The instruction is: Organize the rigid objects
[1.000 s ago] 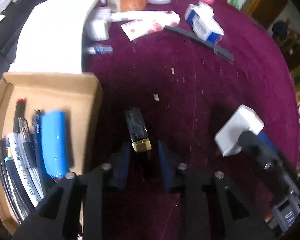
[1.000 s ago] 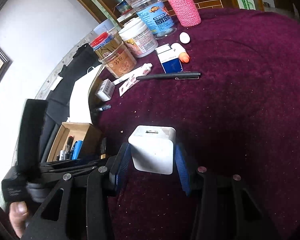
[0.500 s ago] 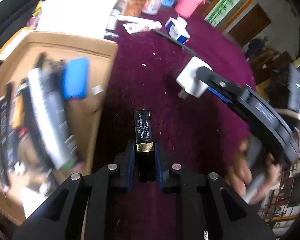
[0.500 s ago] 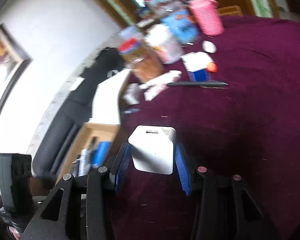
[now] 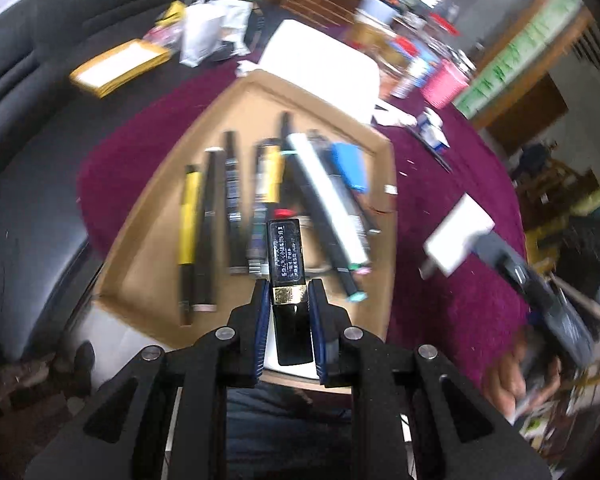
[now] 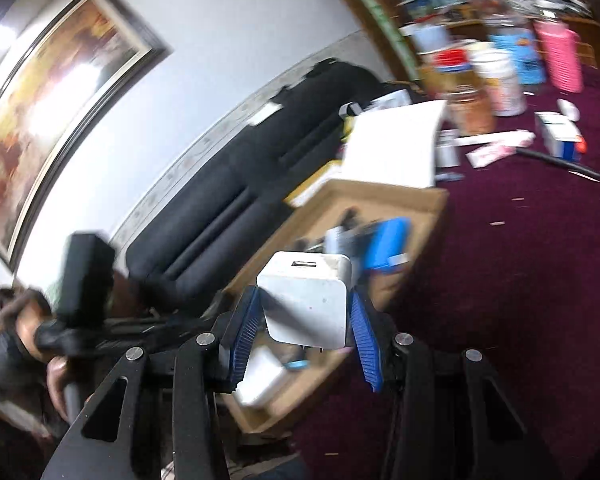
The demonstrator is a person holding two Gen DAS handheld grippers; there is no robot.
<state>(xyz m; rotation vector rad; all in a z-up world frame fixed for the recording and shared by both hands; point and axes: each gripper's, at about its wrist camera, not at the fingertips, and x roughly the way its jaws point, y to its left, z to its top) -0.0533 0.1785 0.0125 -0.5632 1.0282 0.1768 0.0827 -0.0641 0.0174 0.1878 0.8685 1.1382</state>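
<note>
My left gripper [image 5: 288, 292] is shut on a black lipstick tube with a gold band [image 5: 286, 264], held over the near part of an open cardboard box [image 5: 136, 248]. Several pens and markers [image 5: 232, 204] and a blue case [image 5: 350, 166] lie inside the box. My right gripper [image 6: 306, 312] is shut on a white charger block [image 6: 306, 304], held above the box's near right edge [image 6: 428, 216]. In the left wrist view the same white charger block [image 5: 458, 236] shows at the right, over the maroon cloth.
A maroon tablecloth [image 6: 520, 280] covers the table. White paper [image 6: 396, 144] lies behind the box. Jars, a pink cup [image 6: 562, 58], a blue-white carton [image 6: 560, 136] and a black pen [image 6: 560, 162] stand at the far side. A black sofa [image 6: 236, 184] runs along the wall.
Both grippers have swung left from over the maroon cloth to the cardboard box, each carrying its object. The lipstick tube now hangs above the pens; the charger is at the box's edge.
</note>
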